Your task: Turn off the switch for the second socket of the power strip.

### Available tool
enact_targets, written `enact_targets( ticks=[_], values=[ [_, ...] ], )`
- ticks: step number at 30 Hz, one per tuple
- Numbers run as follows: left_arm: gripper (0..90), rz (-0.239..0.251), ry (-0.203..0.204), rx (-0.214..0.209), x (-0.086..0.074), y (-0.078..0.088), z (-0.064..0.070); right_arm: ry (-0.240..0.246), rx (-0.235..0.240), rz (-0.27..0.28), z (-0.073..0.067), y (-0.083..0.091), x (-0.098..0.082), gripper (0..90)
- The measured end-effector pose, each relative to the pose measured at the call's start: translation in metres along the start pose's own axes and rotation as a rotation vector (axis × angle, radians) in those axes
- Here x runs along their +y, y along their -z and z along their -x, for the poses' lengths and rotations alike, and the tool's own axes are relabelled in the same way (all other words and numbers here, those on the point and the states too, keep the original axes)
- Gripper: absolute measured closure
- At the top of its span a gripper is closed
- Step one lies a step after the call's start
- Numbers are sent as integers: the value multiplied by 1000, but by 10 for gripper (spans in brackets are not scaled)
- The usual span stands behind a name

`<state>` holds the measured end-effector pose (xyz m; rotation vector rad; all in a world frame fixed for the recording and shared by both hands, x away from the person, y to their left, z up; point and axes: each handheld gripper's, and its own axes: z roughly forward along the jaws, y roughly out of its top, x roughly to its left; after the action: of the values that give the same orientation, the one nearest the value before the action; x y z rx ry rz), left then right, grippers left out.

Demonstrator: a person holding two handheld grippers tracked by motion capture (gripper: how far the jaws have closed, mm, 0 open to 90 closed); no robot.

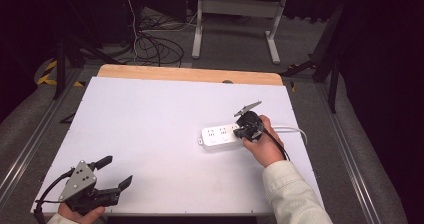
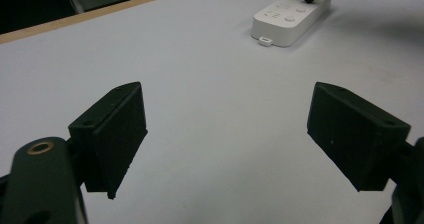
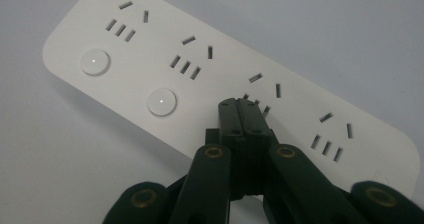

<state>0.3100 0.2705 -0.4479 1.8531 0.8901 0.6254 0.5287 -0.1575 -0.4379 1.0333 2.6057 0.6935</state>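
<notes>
A white power strip (image 1: 220, 136) (image 2: 292, 16) (image 3: 150, 59) lies flat on the right half of the white tabletop (image 1: 150, 134). It has several socket groups, and two round buttons (image 3: 95, 62) are visible. My right gripper (image 1: 245, 131) (image 3: 243, 104) is shut with nothing between its jaws. Its closed tips rest on the strip's top face just below the third socket group and hide what lies under them. My left gripper (image 1: 116, 171) (image 2: 230, 129) is held open near the front left corner, jaws wide apart over bare table, pointing toward the strip.
The strip's white cable (image 1: 292, 130) runs off to the right past the hand. A wooden edge (image 1: 190, 74) borders the table's far side. Beyond it, dark cables (image 1: 155, 49) lie on the floor beside a white desk frame (image 1: 235, 24).
</notes>
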Motion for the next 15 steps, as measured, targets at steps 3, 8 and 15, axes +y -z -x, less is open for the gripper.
enact_targets(
  ticks=[3,8,15],
  values=[
    [164,0,-3,-1,0,0,0,2,0,2,0,-1,-1,900],
    [164,3,5,-2,0,0,0,6,-7,1,-1,0,0,900],
    [164,2,-3,-2,1,0,-1,-15,-12,33,1,4,-2,900]
  ],
)
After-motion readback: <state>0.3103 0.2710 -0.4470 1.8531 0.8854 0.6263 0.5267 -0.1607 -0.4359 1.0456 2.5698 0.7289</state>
